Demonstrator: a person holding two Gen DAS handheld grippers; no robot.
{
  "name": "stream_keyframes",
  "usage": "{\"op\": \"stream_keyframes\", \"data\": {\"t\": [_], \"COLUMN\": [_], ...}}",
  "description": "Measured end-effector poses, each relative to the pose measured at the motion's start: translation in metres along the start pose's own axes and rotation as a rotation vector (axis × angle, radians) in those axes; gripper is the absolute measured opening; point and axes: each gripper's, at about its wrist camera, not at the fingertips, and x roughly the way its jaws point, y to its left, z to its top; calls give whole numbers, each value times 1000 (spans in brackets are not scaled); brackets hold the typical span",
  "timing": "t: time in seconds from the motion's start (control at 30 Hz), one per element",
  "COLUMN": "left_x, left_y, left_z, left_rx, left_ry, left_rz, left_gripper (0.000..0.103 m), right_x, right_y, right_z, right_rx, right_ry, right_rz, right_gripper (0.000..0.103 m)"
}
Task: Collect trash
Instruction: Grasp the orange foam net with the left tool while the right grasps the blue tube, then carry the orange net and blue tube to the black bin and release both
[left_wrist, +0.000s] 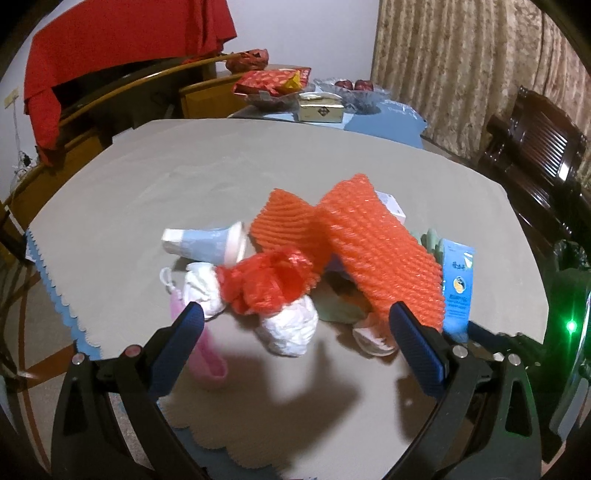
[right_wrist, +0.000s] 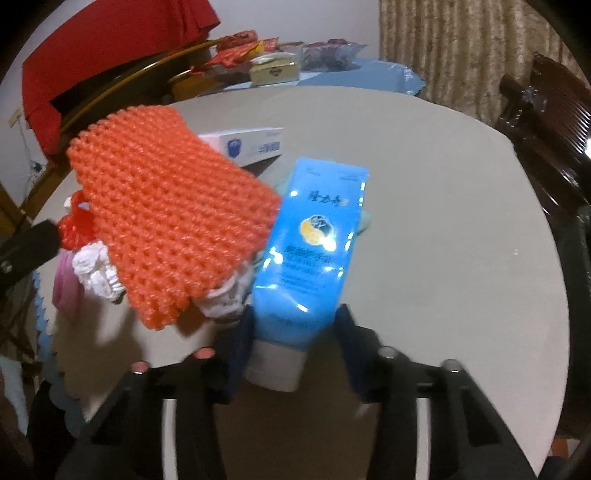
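A white wall (left_wrist: 306, 33) is seen behind, patterned beige curtains (left_wrist: 461, 62) at right, a dark wooden chair (left_wrist: 535, 155) beside them.

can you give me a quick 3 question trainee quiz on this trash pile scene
1. True or false: the right gripper is closed around the blue tube.
2. What does the left gripper hold? A) paper cup B) nothing C) foam net
3. What colour is the foam net draped over the pile?

Key: 1 true. 2 B; it is open in front of the white crumpled bag. 3 orange.
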Motion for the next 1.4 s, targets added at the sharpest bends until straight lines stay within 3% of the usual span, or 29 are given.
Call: {"op": "stream_keyframes", "data": {"t": [0.3, 0.63, 0.7, 0.77, 0.93, 1.4], "left_x": [17, 33, 36, 43, 41, 15], "left_y": [-28, -45, -46, -46, -47, -47], "left_z": [7, 11, 11, 11, 12, 17], "left_rx": [32, 54, 56, 49, 43, 39], "left_ry": [11, 20, 27, 65, 61, 12], "left_rz": [-22, -29, -31, -55, -89, -109], "left_gripper": [97, 95, 75, 43, 16, 10], "right_x": [-15, -13, -14, -15, -17, -35], "right_y": [-27, -45, -47, -47, -47, -51], "right_z": [9, 11, 10, 11, 11, 10], "right_rx": [72, 97, 97, 97, 96, 97], "right_ry": [-60, -64, -68, -70, -77, -116], "right_rz": [-11, -8, -7, -4, -6, -21], "right_gripper": [42, 42, 42, 42, 42, 42]}}
